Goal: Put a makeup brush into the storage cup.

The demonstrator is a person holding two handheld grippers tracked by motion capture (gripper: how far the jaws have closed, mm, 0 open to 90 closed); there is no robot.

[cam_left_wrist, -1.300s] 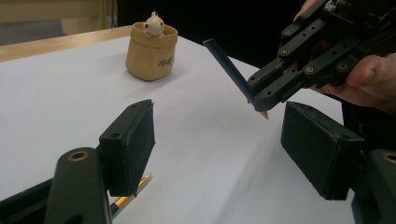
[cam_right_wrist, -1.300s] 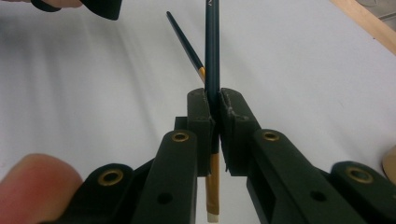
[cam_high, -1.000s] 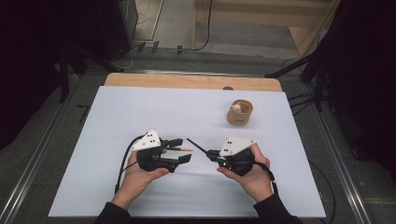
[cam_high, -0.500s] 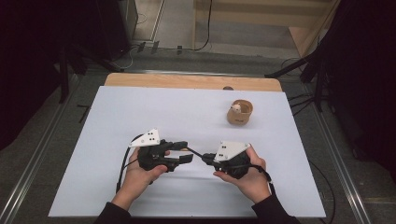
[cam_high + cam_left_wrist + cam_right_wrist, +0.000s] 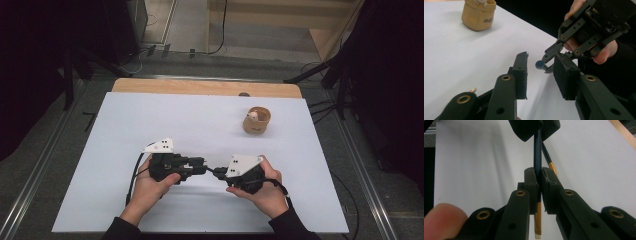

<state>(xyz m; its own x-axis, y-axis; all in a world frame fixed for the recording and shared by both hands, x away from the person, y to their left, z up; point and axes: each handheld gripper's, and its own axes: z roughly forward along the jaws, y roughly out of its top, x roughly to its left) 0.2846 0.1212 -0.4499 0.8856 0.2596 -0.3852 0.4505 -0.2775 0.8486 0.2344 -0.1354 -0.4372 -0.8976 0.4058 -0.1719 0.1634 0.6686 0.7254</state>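
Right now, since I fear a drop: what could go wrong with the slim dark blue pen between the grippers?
1. The jaws of the left gripper have just been closing with the round end of the slim dark blue pen between them, pads not yet pressing; off-centre, they could knock it askew.
2. The right gripper is shut on the pen; letting go early would likely drop it onto the white table.

Black fingers [image 5: 522,75] with brass rivets, dark sleeves [image 5: 287,225]
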